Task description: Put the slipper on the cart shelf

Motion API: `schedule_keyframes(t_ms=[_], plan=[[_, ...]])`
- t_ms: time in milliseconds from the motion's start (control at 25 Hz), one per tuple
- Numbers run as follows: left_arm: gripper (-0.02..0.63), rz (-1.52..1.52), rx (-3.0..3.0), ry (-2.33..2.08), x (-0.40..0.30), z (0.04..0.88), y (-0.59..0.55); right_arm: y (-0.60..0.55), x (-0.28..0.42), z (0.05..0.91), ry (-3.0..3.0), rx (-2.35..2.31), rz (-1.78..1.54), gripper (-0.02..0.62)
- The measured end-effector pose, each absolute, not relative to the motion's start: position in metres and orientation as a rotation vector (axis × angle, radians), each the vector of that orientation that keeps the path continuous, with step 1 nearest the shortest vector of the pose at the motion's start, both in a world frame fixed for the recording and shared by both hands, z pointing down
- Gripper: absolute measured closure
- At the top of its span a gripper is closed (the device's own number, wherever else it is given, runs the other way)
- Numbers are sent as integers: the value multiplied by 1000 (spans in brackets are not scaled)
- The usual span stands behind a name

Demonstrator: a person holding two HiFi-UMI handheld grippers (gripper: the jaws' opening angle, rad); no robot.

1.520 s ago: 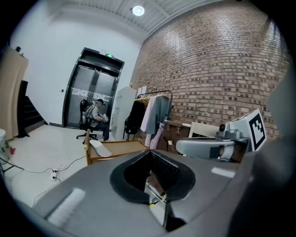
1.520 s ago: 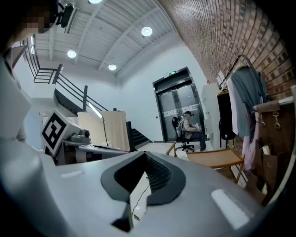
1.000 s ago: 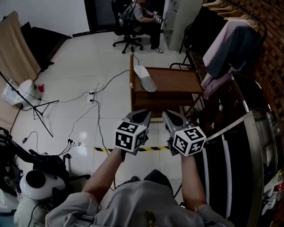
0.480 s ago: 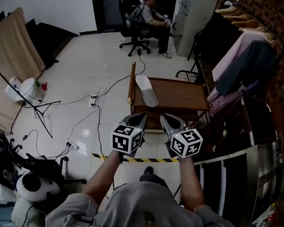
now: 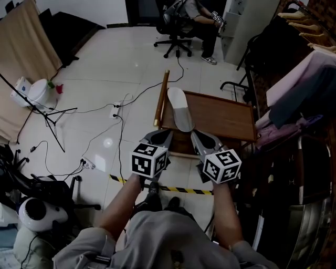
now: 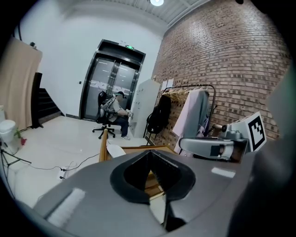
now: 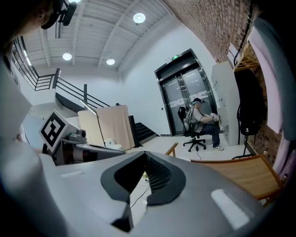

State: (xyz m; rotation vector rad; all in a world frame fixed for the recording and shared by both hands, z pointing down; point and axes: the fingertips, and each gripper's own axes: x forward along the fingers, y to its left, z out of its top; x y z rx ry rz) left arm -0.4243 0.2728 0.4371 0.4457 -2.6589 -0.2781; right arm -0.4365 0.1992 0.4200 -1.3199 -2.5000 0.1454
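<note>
Since a second ago we have closed in on the slipper (image 5: 179,107). It and the cart (image 5: 226,120) under it now show much nearer our grippers in the head view, and the striped tape (image 5: 181,188) has dropped back beneath our forearms.

The slipper is pale and lies flat on the cart's brown wooden top, lengthwise away from us. It runs along the top's left edge, just beside the wooden rail (image 5: 161,100) on that side.

The cart stands on a glossy white floor (image 5: 105,63) strewn with thin cables (image 5: 118,131). On our right a rack (image 5: 304,79) hung with garments runs along a brick wall (image 6: 222,55). Beyond the cart a person (image 5: 197,10) sits on a wheeled chair (image 5: 176,39), and a beige sheet (image 5: 21,63) hangs at far left.

We hold our left gripper (image 5: 167,133) and right gripper (image 5: 195,134) side by side at the cart's near side. Both pairs of jaws are together with nothing in them; each gripper view shows the tips meeting. From the head view the slipper's near end shows just ahead of the gap between the two grippers, apart from both. The left gripper view catches the slipper as a pale sliver (image 6: 115,150) left of the closed tips, beyond them. The right gripper view shows the cart's top (image 7: 245,173) to the right of its jaws.
</note>
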Motion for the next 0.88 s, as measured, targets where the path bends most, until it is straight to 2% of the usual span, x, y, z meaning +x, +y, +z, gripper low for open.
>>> schedule_keyframes(t_ms=[240,560,600,720,880], plan=[[598,-223,456,-2637,-469,454,302,223,-478,439,-2526,-1261,-2,595],[598,-240,540,-2587,-517,480,337,260,-519,472,-2500,-1139,-3,591],[598,-240,550,-2582,-521,482,338,262,-524,476,-2496,-1125,-2,568],[598,-237,557,-2558,-535,489,341,262,-541,490,-2475,-1089,5,567],[598,-231,535,-2533,-548,505,342,257,-567,525,-2431,-1039,35,483]])
